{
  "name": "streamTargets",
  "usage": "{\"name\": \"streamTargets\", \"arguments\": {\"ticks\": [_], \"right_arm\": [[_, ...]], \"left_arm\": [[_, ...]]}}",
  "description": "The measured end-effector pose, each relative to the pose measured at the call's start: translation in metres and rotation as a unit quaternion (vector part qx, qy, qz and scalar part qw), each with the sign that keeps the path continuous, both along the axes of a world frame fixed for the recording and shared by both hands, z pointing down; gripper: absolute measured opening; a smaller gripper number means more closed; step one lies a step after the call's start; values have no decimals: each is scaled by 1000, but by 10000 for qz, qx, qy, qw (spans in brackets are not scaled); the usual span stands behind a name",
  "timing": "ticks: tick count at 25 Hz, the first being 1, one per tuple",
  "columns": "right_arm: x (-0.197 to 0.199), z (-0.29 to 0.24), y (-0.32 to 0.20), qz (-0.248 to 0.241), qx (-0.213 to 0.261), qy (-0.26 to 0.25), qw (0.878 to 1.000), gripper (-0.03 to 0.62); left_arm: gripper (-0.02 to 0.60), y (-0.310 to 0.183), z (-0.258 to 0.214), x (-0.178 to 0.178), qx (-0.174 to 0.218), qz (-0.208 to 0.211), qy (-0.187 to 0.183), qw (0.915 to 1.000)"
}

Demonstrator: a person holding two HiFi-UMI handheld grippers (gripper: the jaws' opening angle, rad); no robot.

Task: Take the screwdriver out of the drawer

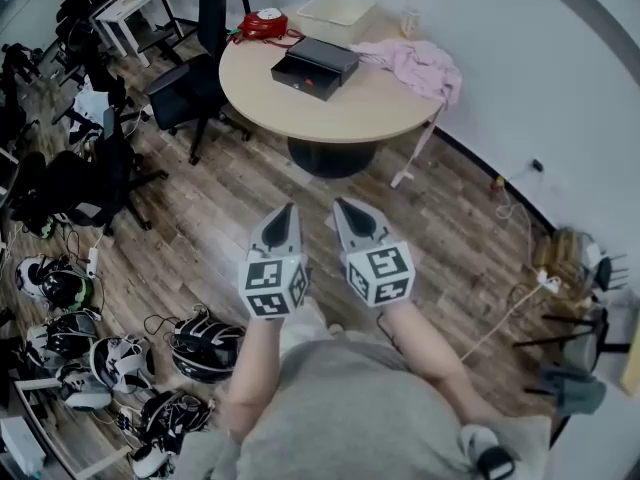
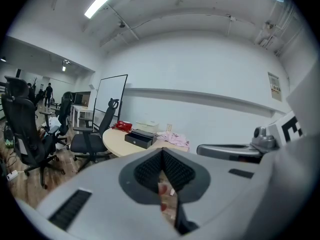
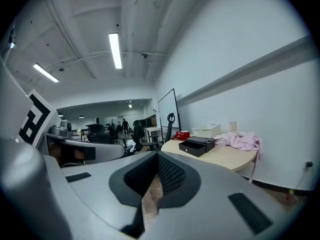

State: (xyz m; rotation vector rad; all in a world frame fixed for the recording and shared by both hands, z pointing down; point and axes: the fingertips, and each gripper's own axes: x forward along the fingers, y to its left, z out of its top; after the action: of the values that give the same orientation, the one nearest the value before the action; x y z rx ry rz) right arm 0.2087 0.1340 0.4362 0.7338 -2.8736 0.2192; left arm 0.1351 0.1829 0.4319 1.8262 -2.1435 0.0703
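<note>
A black drawer box (image 1: 315, 66) sits on the round wooden table (image 1: 300, 118) far ahead of me; no screwdriver shows in any view. I hold both grippers side by side over the wooden floor, well short of the table. The left gripper (image 1: 285, 211) has its jaws closed to a point with nothing in them, and so does the right gripper (image 1: 345, 206). From the left gripper (image 2: 162, 151) the drawer box (image 2: 140, 138) looks small and distant. From the right gripper (image 3: 156, 156) the drawer box (image 3: 197, 146) stands on the table (image 3: 225, 156).
On the table lie a pink cloth (image 1: 420, 68), a red object (image 1: 262, 23) and a white tray (image 1: 335, 8). Black office chairs (image 1: 185, 88) stand left of the table. Several helmets (image 1: 205, 346) lie on the floor at my left. Cables (image 1: 520, 298) run along the right wall.
</note>
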Motion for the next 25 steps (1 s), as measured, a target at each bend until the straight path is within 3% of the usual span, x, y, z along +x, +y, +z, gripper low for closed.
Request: {"name": "streamTargets", "arguments": {"ticks": [5, 12, 25], "right_arm": [[-21, 7, -22, 94, -46, 58, 9999, -2], [-80, 18, -73, 119, -179, 11, 9998, -2], [-203, 10, -192, 603, -86, 130, 9981, -2]], "left_arm": [[0, -20, 6, -23, -77, -52, -27, 10000], [0, -73, 15, -83, -58, 9, -56, 10000], [0, -198, 20, -199, -166, 702, -82, 9974]]}}
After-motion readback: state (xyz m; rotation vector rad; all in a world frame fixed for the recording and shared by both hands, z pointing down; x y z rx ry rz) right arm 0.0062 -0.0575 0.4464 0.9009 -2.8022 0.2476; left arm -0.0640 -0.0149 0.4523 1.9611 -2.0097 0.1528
